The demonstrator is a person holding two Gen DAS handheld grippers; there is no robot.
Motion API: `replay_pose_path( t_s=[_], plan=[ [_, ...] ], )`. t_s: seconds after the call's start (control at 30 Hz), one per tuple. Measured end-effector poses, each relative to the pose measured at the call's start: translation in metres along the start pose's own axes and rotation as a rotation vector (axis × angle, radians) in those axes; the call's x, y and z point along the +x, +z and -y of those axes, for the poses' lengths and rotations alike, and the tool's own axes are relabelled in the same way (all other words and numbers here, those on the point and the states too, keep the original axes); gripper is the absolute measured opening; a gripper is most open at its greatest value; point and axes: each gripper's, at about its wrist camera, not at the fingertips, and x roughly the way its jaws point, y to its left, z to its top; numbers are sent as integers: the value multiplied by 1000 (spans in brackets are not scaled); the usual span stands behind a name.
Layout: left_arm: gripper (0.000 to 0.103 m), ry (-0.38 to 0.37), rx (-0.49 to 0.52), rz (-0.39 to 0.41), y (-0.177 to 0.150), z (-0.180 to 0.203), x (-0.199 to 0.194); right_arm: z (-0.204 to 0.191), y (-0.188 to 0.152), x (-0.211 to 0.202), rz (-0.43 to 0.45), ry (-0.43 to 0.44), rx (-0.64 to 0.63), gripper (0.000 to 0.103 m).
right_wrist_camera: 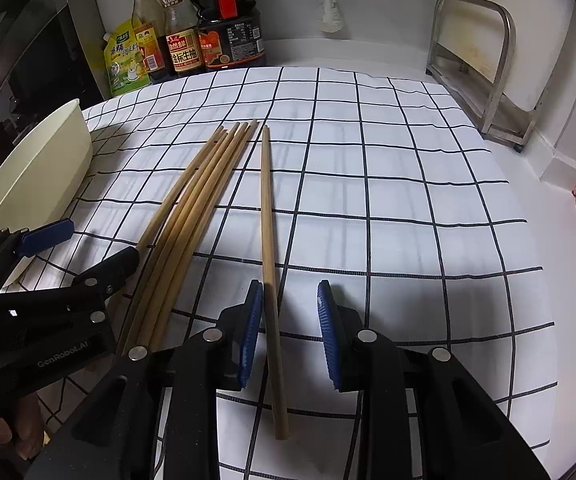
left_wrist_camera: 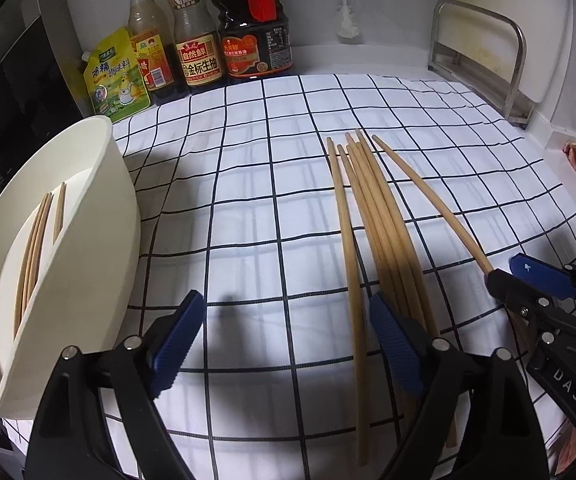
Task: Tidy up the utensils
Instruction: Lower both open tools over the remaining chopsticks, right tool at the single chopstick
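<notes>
Checked cloth point(right_wrist_camera: 388, 184) covers the counter; cream holder point(left_wrist_camera: 100, 216) at left contains chopsticks. Sauce bottles point(left_wrist_camera: 198, 40) line the rear wall. Loose chopsticks point(left_wrist_camera: 384, 232) lie between the grippers. Left gripper point(left_wrist_camera: 284, 344) gapes, empty; right gripper point(right_wrist_camera: 288, 332) narrowly straddles single chopstick point(right_wrist_camera: 269, 248), unpinched.

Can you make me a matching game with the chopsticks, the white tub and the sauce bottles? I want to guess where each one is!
Things:
1. single chopstick
2. white tub
3. sauce bottles

Places:
A. against the back wall
B. between the right gripper fingers
C. left edge of the checked cloth, chopsticks inside

Pairs: 1-B, 2-C, 3-A
</notes>
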Motion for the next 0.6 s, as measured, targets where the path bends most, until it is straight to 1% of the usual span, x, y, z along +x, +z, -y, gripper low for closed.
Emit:
replay_pose_path(
  t_s=[0.1, 0.17, 0.3, 0.4, 0.47, 0.53, 0.57, 0.6],
  plan=[
    [85, 6, 15, -28, 3, 1, 5, -1, 1, 1, -1, -5, -6, 27],
    [88, -1, 12, -47, 6, 0, 9, -4, 2, 2, -4, -11, -14, 27],
    [91, 1, -8, -59, 10, -6, 15, -6, 5, 4, -7, -14, -13, 27],
    [91, -7, -18, -62, 13, -8, 18, -6, 9, 7, -10, -16, -9, 27],
    [86, -16, -14, -59, 15, -7, 19, -7, 12, 9, -12, -21, -13, 27],
    [76, -40, -17, -59, 16, -6, 18, -9, 14, 11, -11, -28, -18, 27],
    [73, -51, -20, -59, 16, -5, 18, -10, 15, 12, -8, -32, -21, 27],
    [66, -60, -18, -55, 16, -4, 16, -13, 15, 13, -5, -41, -33, 27]
  ],
)
